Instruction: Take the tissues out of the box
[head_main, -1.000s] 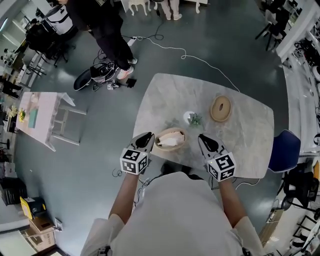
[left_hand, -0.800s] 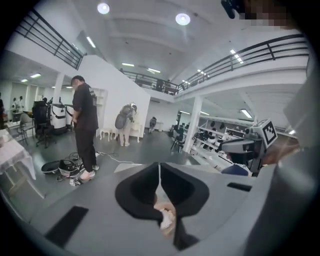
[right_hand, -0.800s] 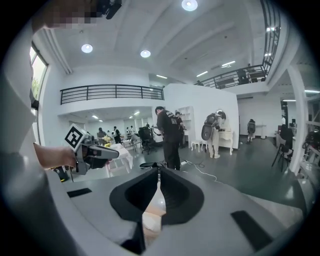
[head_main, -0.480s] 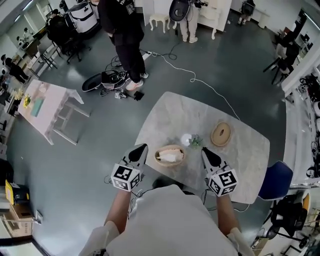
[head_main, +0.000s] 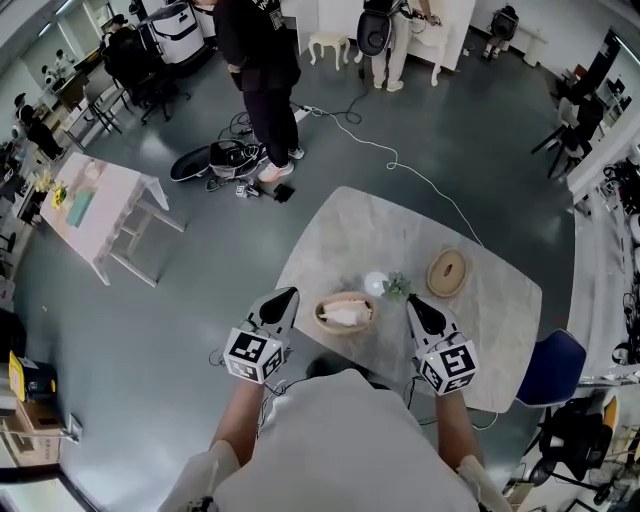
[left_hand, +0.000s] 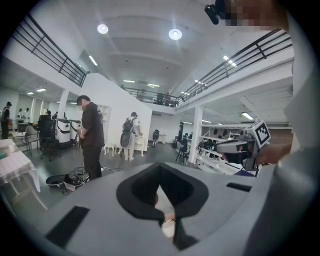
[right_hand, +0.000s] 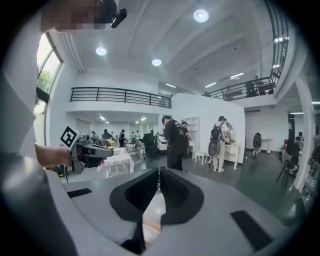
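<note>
A round wooden tissue box (head_main: 343, 313) stands open near the marble table's (head_main: 380, 235) front edge, with white tissue showing inside. Its round lid (head_main: 446, 272) lies further back on the right. My left gripper (head_main: 288, 294) hovers just left of the box, off the table's edge, its jaws together and empty. My right gripper (head_main: 411, 301) is over the table to the right of the box, also shut and empty. In the left gripper view the left gripper (left_hand: 160, 167) points out into the room. The right gripper (right_hand: 158, 172) does the same in its own view.
A small glass and a green sprig (head_main: 386, 285) sit behind the box. A blue chair (head_main: 560, 357) stands at the table's right. On the floor beyond are a person (head_main: 260, 50), cables, a bag (head_main: 215, 158) and a pink table (head_main: 95, 205).
The head view has tilted up and shows more of the room. My left gripper has drawn a little away from the box, to the left. The right gripper has kept its place beside the box.
</note>
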